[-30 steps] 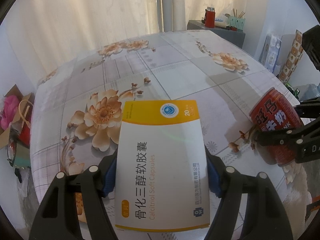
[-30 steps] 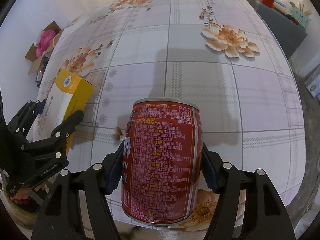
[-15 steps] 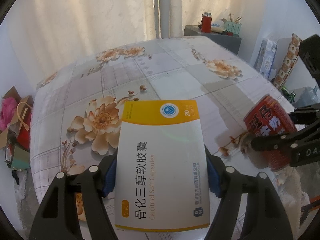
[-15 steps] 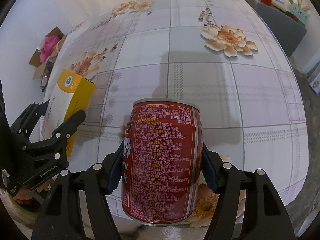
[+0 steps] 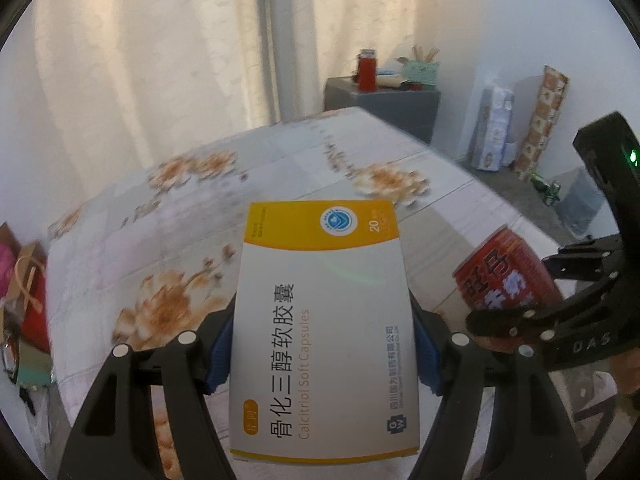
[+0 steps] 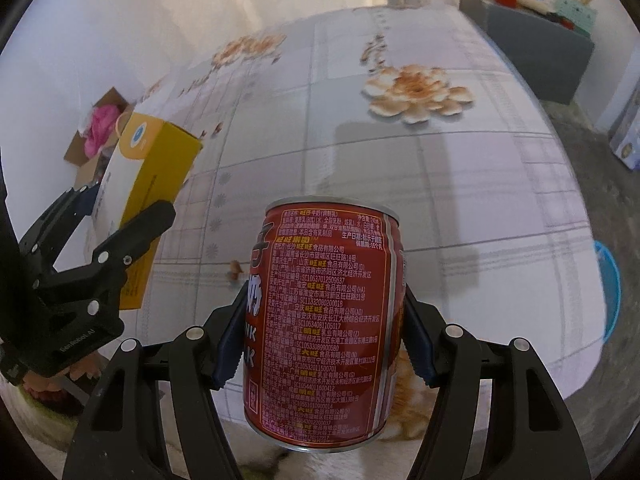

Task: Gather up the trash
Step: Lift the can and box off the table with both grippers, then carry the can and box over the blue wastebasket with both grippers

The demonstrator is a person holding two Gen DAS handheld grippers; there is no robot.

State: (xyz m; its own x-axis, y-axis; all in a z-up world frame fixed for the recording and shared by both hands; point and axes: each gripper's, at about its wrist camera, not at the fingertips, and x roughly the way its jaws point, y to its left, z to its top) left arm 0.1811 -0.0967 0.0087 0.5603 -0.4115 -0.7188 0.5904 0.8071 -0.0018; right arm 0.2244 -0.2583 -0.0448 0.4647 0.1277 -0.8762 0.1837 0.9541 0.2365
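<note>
Left wrist view: the left tongs (image 5: 324, 344) are clamped on the medicine box (image 5: 324, 328) by its long sides, holding it clear above the flowered worktop (image 5: 168, 240). At three o'clock the red can (image 5: 504, 276) sits in the other tongs.

Right wrist view: the right tongs (image 6: 324, 340) pinch the can's waist, upright, likely to avoid drips. The box sits at nine o'clock. A blue rim (image 6: 612, 284) at three o'clock may be the bin.

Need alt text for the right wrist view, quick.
The right gripper clamps an upright red drink can above a floral tablecloth. At left, the left gripper holds a yellow-and-white medicine box.
</note>
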